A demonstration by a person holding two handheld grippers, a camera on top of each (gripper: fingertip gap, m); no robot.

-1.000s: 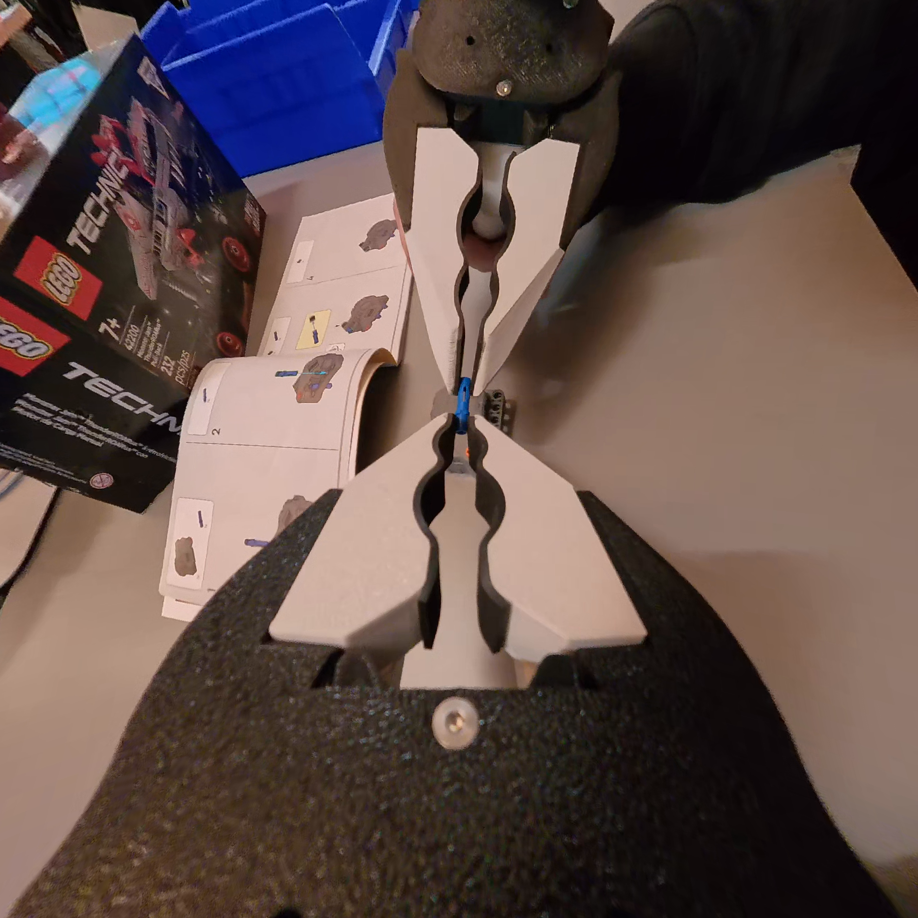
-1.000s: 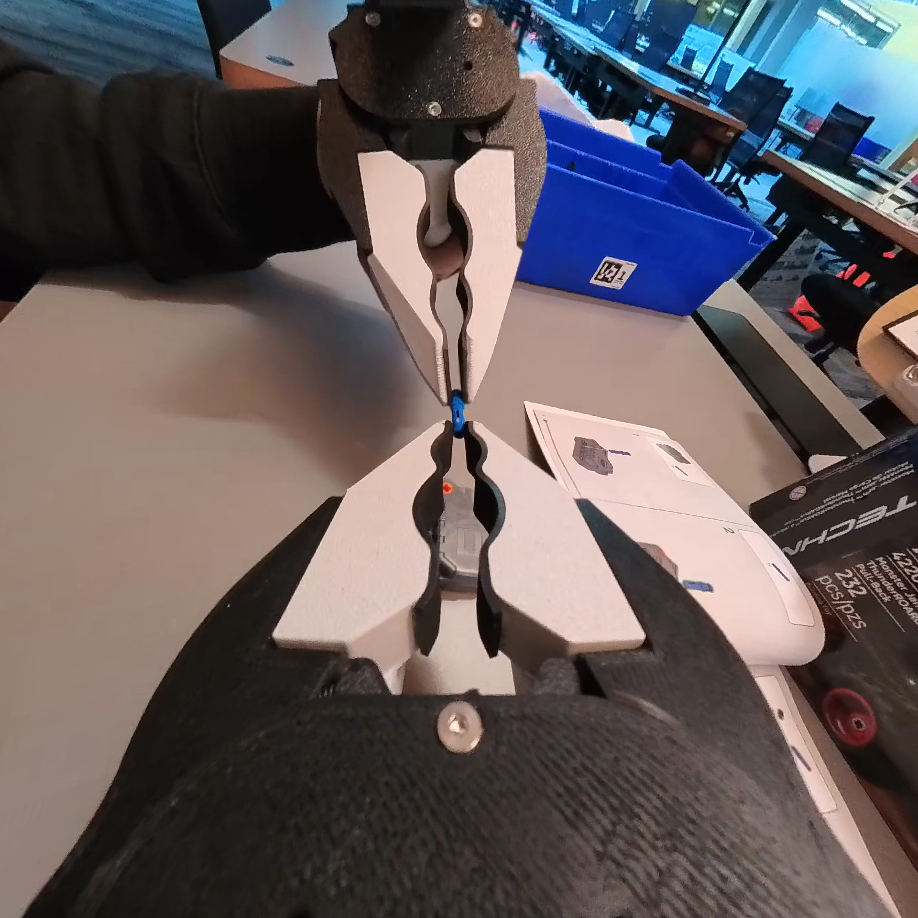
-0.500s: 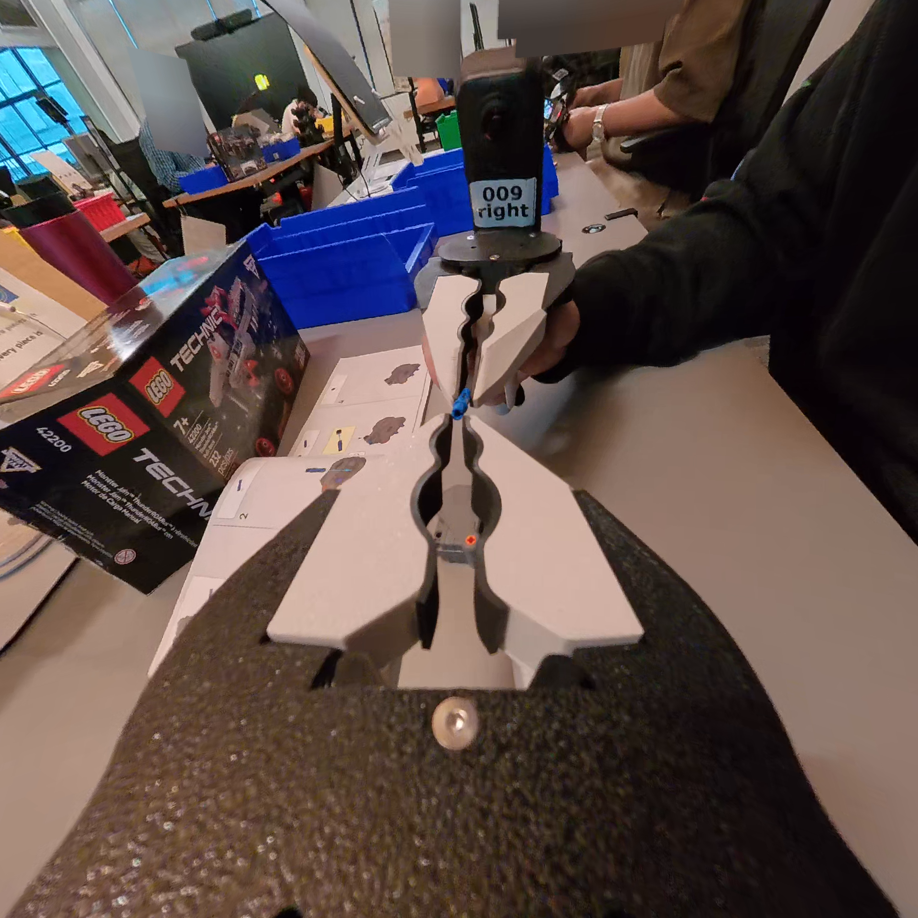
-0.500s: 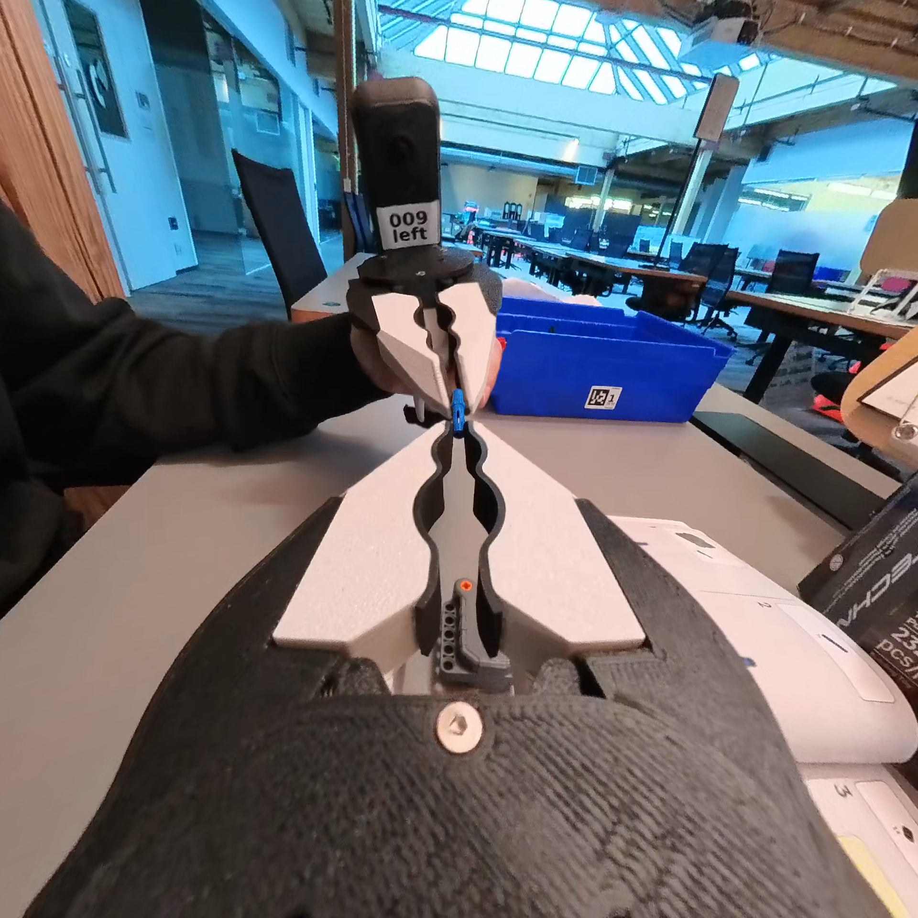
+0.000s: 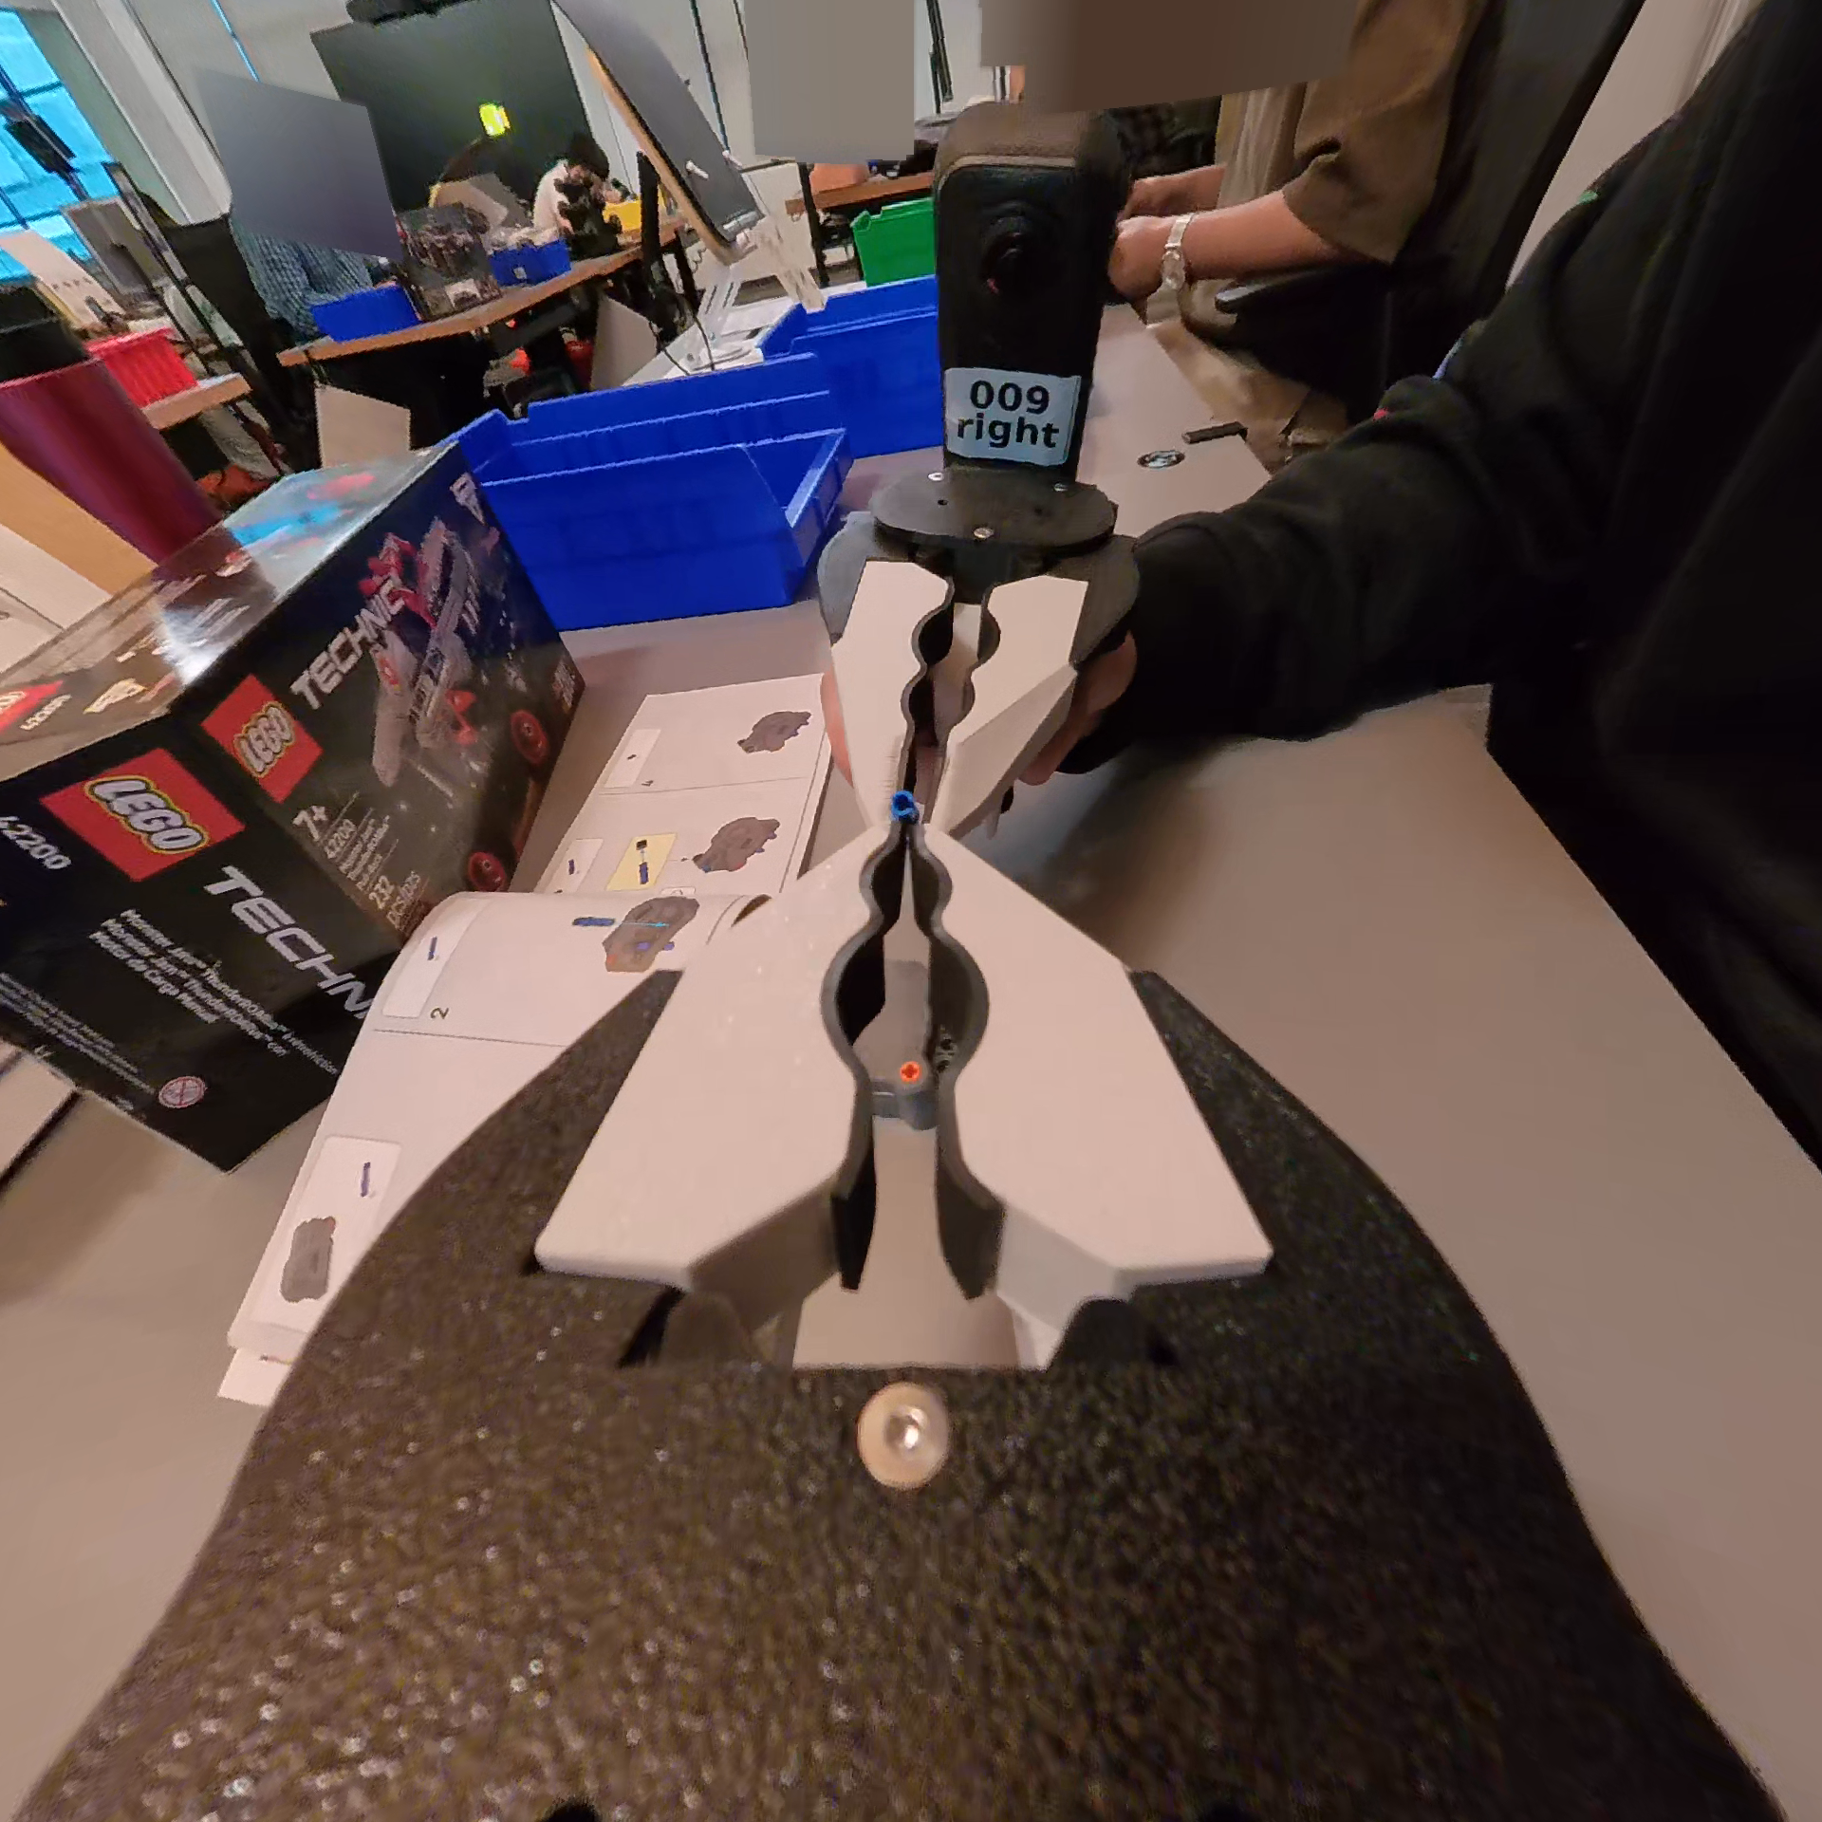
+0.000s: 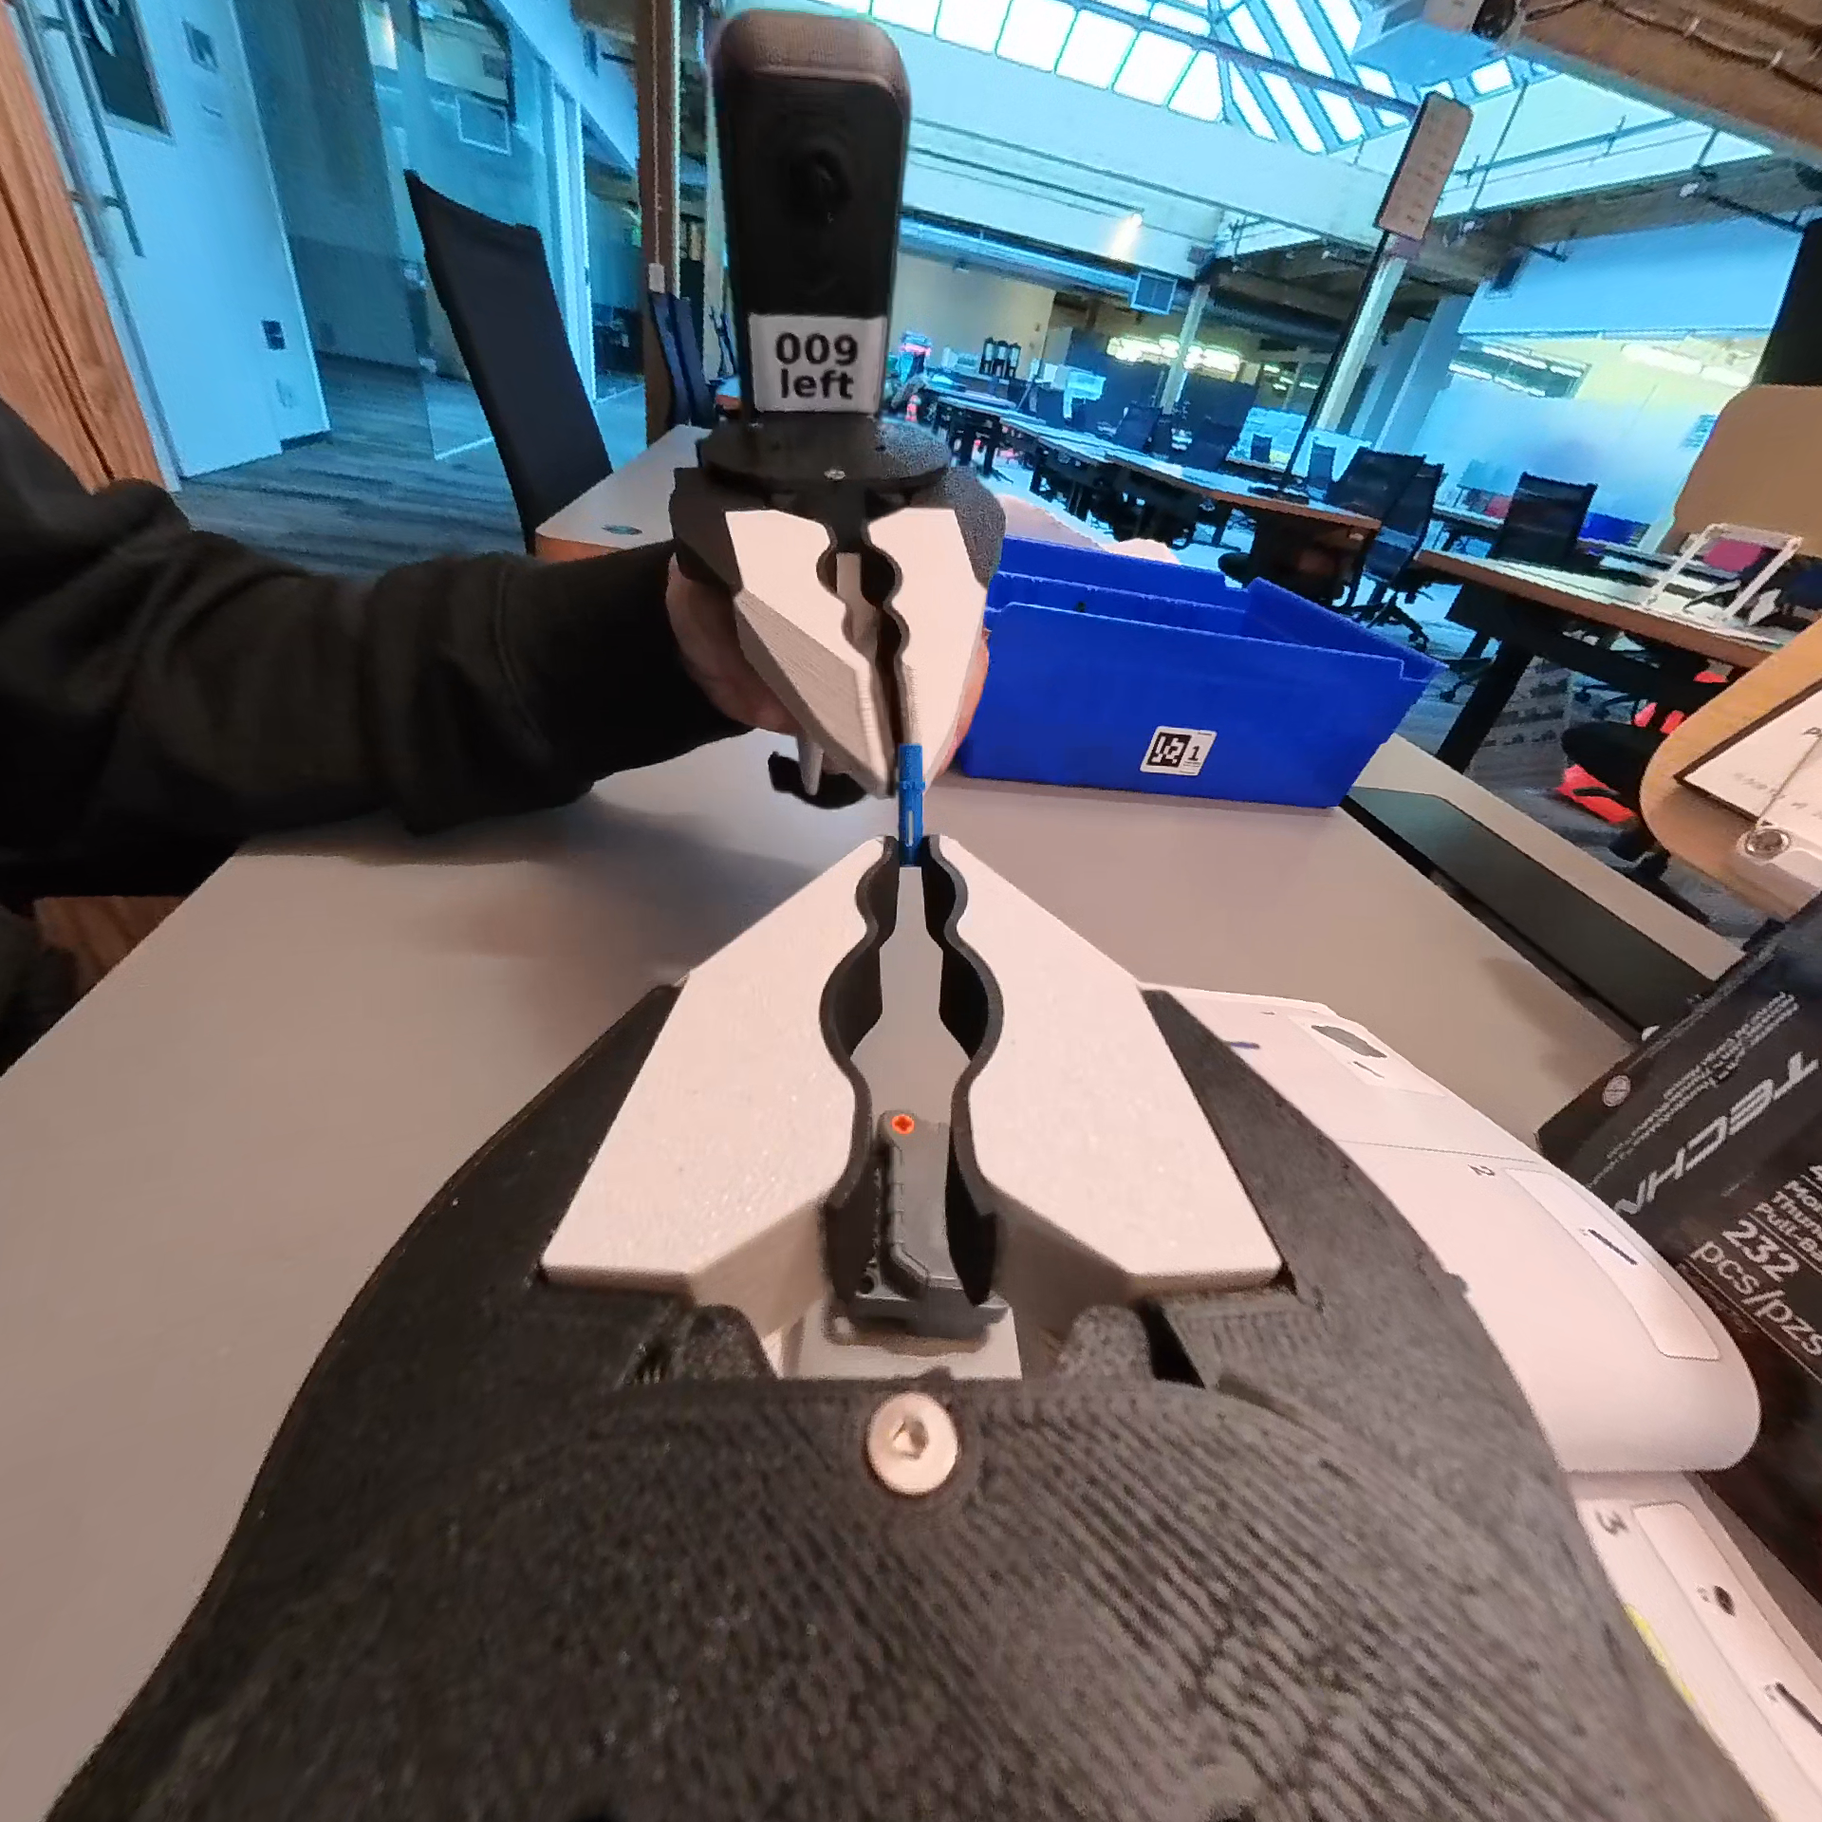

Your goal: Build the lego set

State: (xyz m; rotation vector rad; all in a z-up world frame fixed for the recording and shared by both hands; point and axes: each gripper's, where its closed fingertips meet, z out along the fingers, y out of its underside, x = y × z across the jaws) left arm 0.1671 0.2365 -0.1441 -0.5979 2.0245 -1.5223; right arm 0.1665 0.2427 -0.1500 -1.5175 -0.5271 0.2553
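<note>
Blue pin [image 6: 909,801] between both claws' tips

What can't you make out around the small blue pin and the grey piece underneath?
- Right wrist view: whether the right gripper actually clamps the small blue plastic pin; its lower end sinks between the fingertips.
- Both views: the dark grey Lego piece, its shape; gripper fingers cover its sides.
- Right wrist view: the blue plastic bin, its contents; its walls hide them.

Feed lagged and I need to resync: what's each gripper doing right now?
Left gripper: closed, holding one end of the pin.
Right gripper: closed on the pin's other end.
</note>
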